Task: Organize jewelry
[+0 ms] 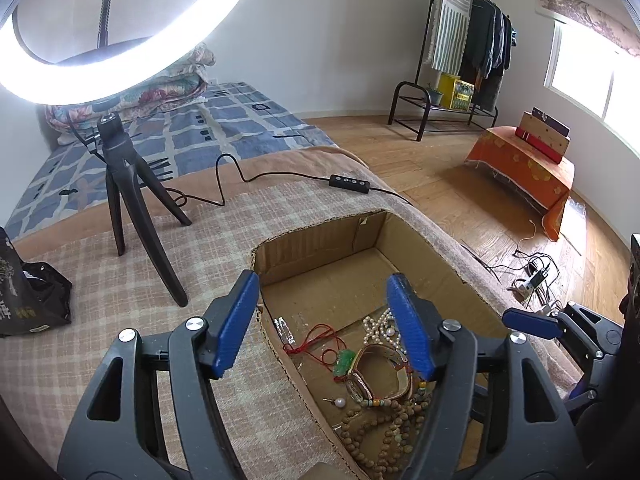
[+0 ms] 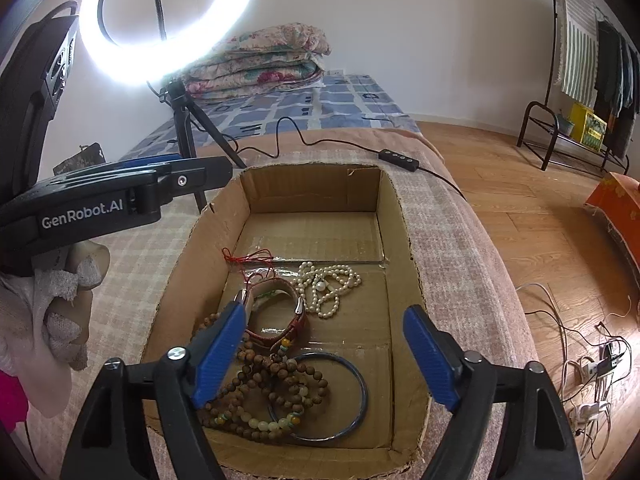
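Jewelry [image 2: 280,344] heaped near-left, box [image 2: 394,216] far half bare

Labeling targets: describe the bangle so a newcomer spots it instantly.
Find the open cardboard box on the plaid blanket. At its near end, beside the brown bead strands, lies the bangle: the only plain, dark blue rigid ring.

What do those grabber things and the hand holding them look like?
Both are black plastic tools with blue ridged pads on their jaws and silver screws at the hinges. The left gripper shows "GenRobot.AI" in white letters on its side in the right wrist view. The hand holding it wears a pale knitted glove with grey fingertips. No cables show on them.
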`<state>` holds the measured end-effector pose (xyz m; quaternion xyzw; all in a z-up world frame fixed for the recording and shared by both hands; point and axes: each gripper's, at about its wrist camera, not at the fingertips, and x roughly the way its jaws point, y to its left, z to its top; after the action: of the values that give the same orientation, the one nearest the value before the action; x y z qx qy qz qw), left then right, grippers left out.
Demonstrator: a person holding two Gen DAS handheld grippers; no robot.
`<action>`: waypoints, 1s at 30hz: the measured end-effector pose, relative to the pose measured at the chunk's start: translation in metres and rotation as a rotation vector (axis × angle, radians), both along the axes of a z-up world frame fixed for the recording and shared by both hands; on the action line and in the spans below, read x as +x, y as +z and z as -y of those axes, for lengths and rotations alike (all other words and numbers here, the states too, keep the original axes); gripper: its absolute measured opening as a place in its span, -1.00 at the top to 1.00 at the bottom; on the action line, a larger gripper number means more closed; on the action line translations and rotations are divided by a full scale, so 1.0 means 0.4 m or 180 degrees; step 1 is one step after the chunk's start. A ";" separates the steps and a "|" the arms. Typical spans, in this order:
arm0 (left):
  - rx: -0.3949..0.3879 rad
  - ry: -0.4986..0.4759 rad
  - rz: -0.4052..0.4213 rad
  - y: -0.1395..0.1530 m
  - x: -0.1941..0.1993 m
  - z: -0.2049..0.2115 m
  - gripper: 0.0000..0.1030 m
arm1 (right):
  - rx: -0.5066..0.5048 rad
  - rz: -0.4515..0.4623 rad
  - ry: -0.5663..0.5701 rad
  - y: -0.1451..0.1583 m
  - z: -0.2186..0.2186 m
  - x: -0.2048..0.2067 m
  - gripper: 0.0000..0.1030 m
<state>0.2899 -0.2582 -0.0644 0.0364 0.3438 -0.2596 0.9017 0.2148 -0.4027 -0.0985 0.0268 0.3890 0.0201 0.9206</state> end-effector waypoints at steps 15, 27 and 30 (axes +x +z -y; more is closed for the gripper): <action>-0.0034 0.0091 0.0131 0.095 -0.080 -0.070 -0.35 | -0.0059 0.0147 -0.0130 0.089 -0.020 -0.072 -0.78; -0.0018 0.0191 0.0361 0.226 -0.186 -0.182 -0.35 | -0.0210 0.0344 -0.0225 0.220 -0.066 -0.172 -0.79; -0.0023 0.0195 0.0425 0.256 -0.227 -0.210 -0.36 | -0.0245 0.0395 -0.0280 0.256 -0.077 -0.199 -0.80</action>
<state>0.1990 -0.1743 0.0382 0.0399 0.2829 -0.2302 0.9303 0.1354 -0.3719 0.0037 0.0071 0.3302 -0.0337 0.9433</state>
